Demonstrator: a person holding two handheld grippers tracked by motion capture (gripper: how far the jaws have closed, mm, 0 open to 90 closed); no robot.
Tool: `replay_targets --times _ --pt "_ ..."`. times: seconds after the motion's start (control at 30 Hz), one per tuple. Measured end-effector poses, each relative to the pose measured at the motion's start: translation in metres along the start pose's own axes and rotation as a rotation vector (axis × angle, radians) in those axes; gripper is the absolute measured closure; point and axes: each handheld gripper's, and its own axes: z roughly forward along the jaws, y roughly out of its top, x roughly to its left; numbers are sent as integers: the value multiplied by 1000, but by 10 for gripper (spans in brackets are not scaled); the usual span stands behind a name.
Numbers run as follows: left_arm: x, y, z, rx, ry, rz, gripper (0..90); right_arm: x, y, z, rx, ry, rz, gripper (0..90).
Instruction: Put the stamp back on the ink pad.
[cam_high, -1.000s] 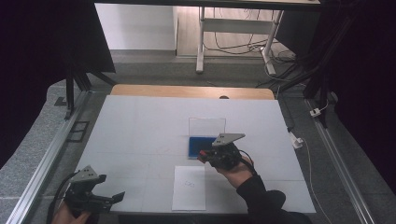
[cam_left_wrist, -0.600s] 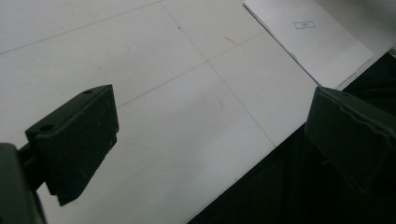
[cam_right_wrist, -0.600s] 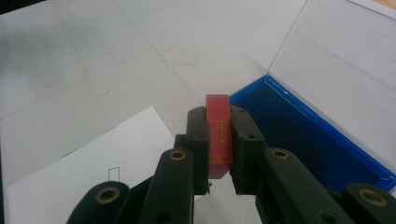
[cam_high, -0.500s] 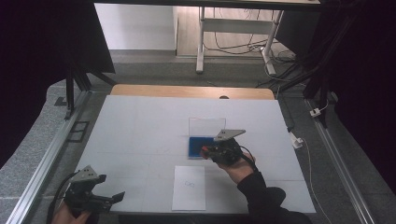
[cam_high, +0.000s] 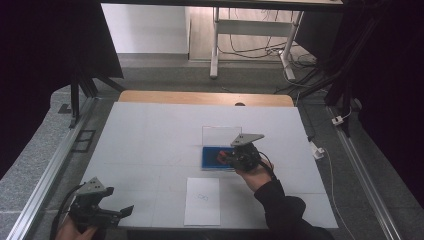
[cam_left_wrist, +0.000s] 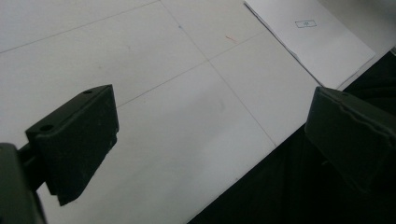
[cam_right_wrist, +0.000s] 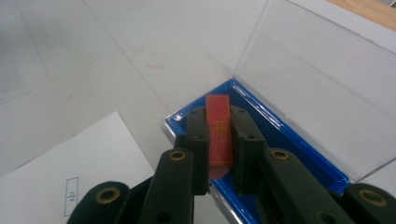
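Note:
A thin red block (cam_right_wrist: 219, 130) with gold markings is pinched between the jaws of my right gripper (cam_right_wrist: 219, 140), which is shut on it. It hangs over the near corner of an open blue box (cam_right_wrist: 289, 149) whose clear lid (cam_right_wrist: 322, 79) stands upright behind. In the high view the right gripper (cam_high: 235, 157) is at the box (cam_high: 212, 159) in the middle of the table. My left gripper (cam_high: 112, 214) rests at the table's near left edge, its jaws wide apart with nothing between them; in its own view the left gripper (cam_left_wrist: 219, 140) looks over the edge.
A white sheet of paper (cam_high: 202, 200) with a small printed mark lies near the front edge, just left of the right forearm; the sheet (cam_right_wrist: 70, 186) also lies beside the box. The white table (cam_high: 150, 140) has a wooden strip (cam_high: 205, 98) at the back.
The right gripper with the red block has shifted slightly toward the blue box. The left gripper has stayed put.

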Motion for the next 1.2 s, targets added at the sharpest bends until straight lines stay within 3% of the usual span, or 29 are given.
replay_targets --times 0.7,1.2 --pt "1 0 0 2 -1 -7 34 -20 3 21 43 -40 -2 797" --pt "1 0 0 1 -3 -8 34 -22 0 41 96 -50 -18 797"
